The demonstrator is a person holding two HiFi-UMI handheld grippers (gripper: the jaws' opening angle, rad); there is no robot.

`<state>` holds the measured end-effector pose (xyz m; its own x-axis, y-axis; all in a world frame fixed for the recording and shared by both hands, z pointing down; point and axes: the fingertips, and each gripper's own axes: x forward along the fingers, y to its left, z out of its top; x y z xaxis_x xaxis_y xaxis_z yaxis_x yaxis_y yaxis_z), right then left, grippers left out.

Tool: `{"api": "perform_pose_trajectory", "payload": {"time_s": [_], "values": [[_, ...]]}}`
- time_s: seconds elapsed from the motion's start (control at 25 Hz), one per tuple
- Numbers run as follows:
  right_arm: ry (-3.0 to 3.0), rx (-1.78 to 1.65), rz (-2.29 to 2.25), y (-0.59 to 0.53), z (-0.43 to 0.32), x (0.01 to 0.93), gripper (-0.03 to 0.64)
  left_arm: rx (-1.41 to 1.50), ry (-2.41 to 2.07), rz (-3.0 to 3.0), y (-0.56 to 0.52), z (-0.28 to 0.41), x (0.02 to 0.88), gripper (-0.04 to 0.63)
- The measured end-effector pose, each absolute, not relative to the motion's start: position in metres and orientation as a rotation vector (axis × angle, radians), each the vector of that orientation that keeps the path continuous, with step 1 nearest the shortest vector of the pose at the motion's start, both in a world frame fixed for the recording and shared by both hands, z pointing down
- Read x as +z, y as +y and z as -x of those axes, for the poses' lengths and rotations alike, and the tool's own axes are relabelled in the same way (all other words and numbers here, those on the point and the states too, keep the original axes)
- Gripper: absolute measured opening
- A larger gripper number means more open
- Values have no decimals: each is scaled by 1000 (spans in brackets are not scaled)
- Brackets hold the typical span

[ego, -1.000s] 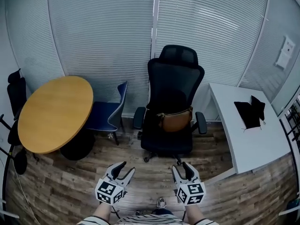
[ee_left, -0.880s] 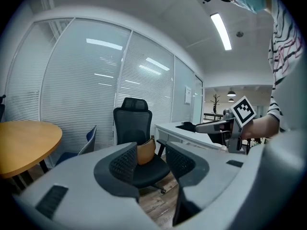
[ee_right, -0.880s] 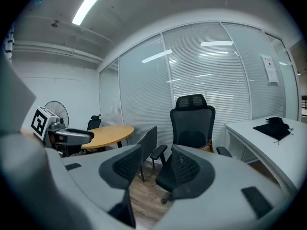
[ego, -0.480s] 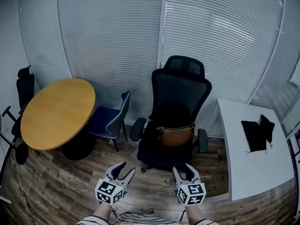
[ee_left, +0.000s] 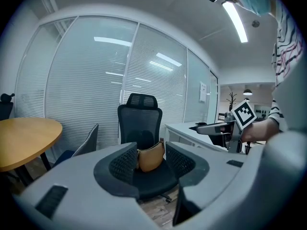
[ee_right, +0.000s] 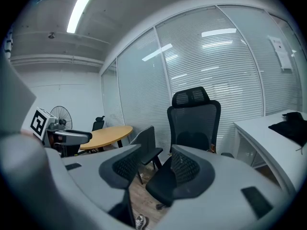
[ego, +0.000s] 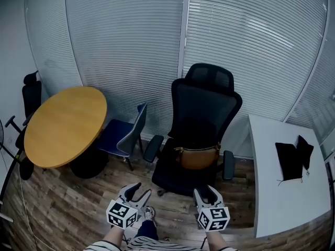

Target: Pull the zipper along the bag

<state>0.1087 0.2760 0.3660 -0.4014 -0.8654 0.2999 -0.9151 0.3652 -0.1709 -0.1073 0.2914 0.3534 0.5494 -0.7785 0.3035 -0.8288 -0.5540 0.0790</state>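
Note:
A brown bag (ego: pixel 198 157) with a strap lies on the seat of a black office chair (ego: pixel 204 114). Both grippers are held above the wooden floor, short of the chair and apart from it. My left gripper (ego: pixel 141 190) is open and empty. In the left gripper view the bag (ee_left: pixel 151 158) shows far off in the gap of the left gripper (ee_left: pixel 151 163). My right gripper (ego: pixel 205 191) is open too, with nothing in it. The right gripper (ee_right: pixel 153 164) faces the chair (ee_right: pixel 194 128), and only a sliver of the bag (ee_right: pixel 211 150) shows.
A round wooden table (ego: pixel 63 124) and a blue chair (ego: pixel 125 132) stand left of the office chair. A white desk (ego: pixel 285 187) with a black cloth item (ego: pixel 293 158) is at the right. Blinds cover the wall behind. Another dark chair (ego: pixel 30 93) is at far left.
The person has walked toward the office chair, carrying both grippers along. The chair and bag now look closer, and a shoe shows between the grippers.

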Motion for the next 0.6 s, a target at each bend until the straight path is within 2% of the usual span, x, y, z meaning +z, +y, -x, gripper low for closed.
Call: {"api": "perform_pose_trajectory", "payload": {"time_s": [0.6], "values": [[-2336, 468, -1680, 133, -66, 392, 189, 410, -1133, -2627, 119, 125, 382, 164]]}}
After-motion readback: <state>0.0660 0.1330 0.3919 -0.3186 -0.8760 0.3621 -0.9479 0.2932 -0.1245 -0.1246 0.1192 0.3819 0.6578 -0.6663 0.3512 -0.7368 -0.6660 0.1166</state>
